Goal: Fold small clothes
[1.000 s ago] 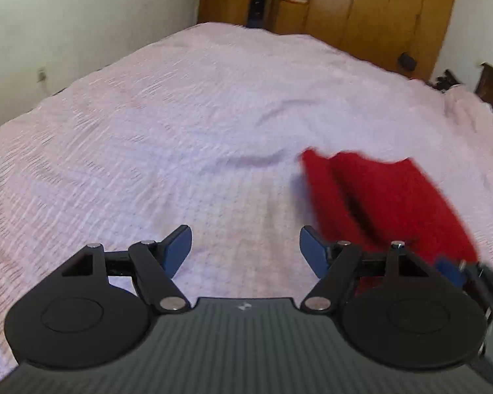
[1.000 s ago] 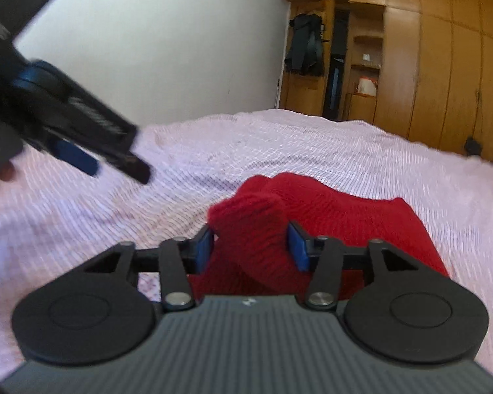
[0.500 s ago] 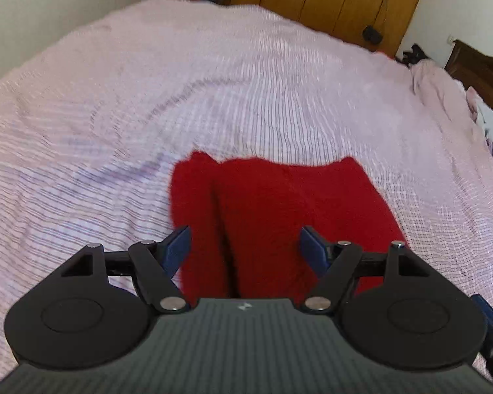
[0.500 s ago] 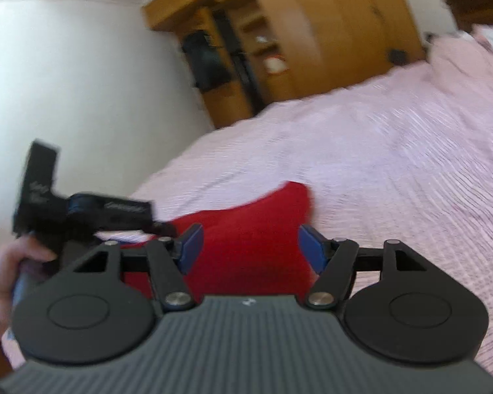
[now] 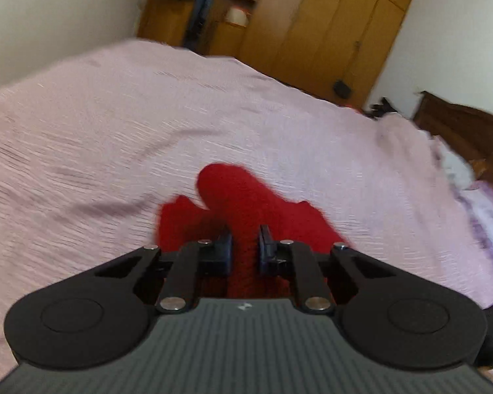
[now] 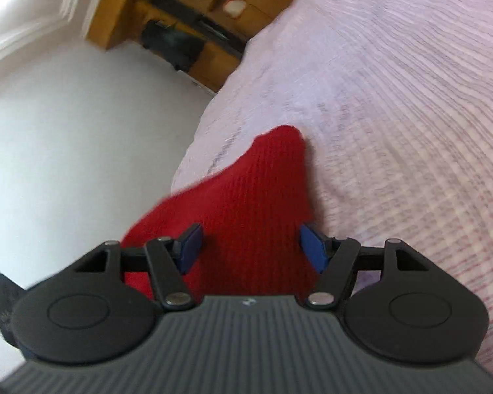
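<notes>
A red knit garment (image 5: 233,190) lies on the pink bedspread (image 5: 115,131), with a fold of it humped up. My left gripper (image 5: 245,246) is closing its jaws, and the pads pinch a ridge of this red fabric. In the right wrist view the same red garment (image 6: 263,177) runs to a pointed corner on the bedspread (image 6: 394,98). My right gripper (image 6: 251,246) hangs rolled over it with its jaws wide. The red knit shows in the gap between its blue pads (image 6: 312,246), which do not press on it.
A wooden wardrobe (image 5: 312,26) stands past the bed's far end. A dark wooden headboard (image 5: 470,131) and pale crumpled laundry (image 5: 460,170) are at the right. A white wall (image 6: 82,131) runs along the bed's other side.
My left gripper moved onto the red garment and its jaws closed on a fold. My right gripper let go of the fabric, opened wider and rolled sideways.
</notes>
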Demonstrator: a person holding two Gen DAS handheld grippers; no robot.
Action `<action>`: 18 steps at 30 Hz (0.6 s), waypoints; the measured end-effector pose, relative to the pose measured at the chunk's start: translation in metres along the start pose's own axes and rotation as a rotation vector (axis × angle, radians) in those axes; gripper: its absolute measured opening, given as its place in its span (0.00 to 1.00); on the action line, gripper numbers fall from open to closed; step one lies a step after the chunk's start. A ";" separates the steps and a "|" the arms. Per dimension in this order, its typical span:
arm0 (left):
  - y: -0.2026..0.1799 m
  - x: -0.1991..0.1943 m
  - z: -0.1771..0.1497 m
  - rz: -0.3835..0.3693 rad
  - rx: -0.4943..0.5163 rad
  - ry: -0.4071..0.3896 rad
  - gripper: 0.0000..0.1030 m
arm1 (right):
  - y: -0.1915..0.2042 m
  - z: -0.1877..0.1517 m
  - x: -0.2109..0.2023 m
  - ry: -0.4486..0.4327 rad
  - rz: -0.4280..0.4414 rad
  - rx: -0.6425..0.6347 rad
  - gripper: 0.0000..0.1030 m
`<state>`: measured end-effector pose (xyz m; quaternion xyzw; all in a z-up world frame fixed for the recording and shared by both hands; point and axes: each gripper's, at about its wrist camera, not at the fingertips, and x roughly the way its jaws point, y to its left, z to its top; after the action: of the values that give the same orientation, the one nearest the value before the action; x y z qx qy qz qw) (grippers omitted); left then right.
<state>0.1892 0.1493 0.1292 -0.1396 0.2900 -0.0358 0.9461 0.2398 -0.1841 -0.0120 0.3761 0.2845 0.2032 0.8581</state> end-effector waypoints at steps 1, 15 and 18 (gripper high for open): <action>0.004 0.004 -0.003 0.030 0.011 0.025 0.17 | 0.012 -0.004 0.003 -0.003 -0.013 -0.079 0.66; 0.025 0.013 -0.026 0.126 -0.018 0.112 0.61 | 0.016 -0.016 0.017 0.064 -0.054 -0.110 0.85; 0.039 0.013 -0.030 0.075 -0.113 0.131 0.63 | 0.001 -0.012 0.021 0.104 -0.021 -0.029 0.87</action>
<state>0.1824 0.1775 0.0871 -0.1793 0.3580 0.0069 0.9163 0.2474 -0.1652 -0.0251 0.3495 0.3295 0.2177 0.8496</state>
